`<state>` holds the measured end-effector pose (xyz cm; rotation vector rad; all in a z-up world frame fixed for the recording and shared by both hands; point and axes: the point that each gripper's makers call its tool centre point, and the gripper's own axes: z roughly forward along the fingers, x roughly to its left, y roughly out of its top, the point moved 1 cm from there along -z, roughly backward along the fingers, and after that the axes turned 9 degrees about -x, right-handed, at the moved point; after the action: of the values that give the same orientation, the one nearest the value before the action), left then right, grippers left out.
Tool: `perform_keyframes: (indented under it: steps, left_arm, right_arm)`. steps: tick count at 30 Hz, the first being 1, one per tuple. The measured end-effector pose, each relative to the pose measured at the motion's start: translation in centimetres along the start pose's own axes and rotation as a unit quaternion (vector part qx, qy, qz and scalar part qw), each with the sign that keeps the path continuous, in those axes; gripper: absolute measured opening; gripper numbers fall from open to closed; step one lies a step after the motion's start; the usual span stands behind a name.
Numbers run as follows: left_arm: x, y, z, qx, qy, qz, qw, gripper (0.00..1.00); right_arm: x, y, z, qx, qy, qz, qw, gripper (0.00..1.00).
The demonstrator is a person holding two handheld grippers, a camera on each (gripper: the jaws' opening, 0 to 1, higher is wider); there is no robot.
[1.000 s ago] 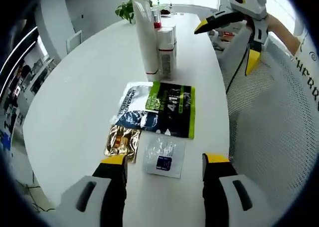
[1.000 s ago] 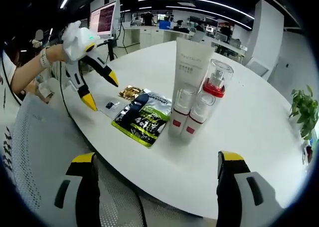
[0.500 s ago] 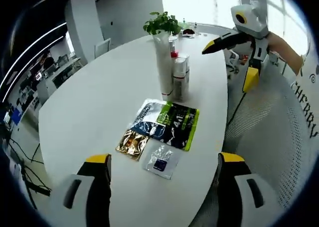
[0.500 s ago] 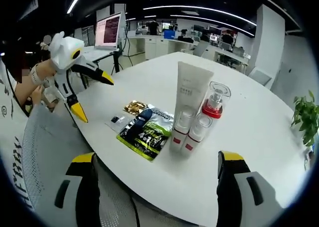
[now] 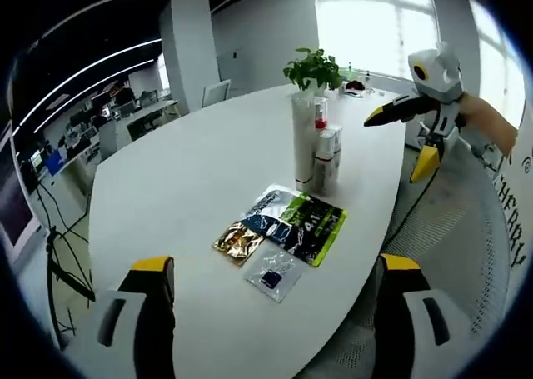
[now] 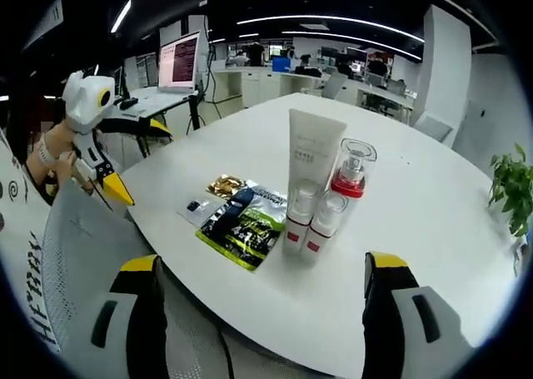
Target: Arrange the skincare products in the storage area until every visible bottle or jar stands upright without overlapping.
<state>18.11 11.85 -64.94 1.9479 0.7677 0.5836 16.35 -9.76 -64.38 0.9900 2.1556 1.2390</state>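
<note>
White skincare packaging stands in a tight cluster near the middle of the round bench [image 6: 433,221]: a tall tube [image 6: 310,158] upright on its cap, a clear-topped pump bottle with a red collar [image 6: 350,172] beside it, and two small white bottles with red labels [image 6: 311,221] in front, all touching or nearly so. In the left gripper view the same cluster [image 5: 315,150] sits beyond a spread of flat sachets. A black-and-green sachet [image 6: 244,227] lies just beside the bottles, overlapping a blue-and-white one [image 5: 268,214]; a gold sachet [image 5: 239,241] and a small clear packet [image 5: 274,273] lie at the edge nearest the left hand-held gripper [image 5: 271,271]. Both hand-held grippers, left and right [image 6: 258,266], are held off the bench edge with jaws wide apart, gripping nothing. A potted plant [image 5: 314,67] stands at the far side.
</note>
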Motion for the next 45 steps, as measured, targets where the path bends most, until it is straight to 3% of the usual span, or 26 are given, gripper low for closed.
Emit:
perform_keyframes:
  steps: [6, 14, 35, 45]
  left_arm:
    - [-0.4, -0.2, -0.7, -0.008, 0.019, -0.025, 0.9995, 0.99]
    - [-0.4, -0.1, -1.0, -0.007, 0.057, -0.015, 0.9982, 0.99]
    - [-1.2, 0.1, -2.3, -0.035, 0.078, -0.042, 0.9954, 0.99]
    - [-1.3, 0.0, -2.4, -0.034, 0.074, -0.043, 0.9958, 0.99]
  right_arm:
    - [-0.3, 0.2, -0.1, -0.009, -0.001, 0.009, 0.9999, 1.0]
    - [-0.7, 0.1, -0.4, -0.016, -0.005, 0.01, 0.9998, 1.0]
    - [-0.1, -0.1, -0.5, -0.018, -0.001, 0.008, 0.9998, 1.0]
    - [0.3, 0.1, -0.3, -0.018, 0.006, 0.006, 0.9998, 1.0]
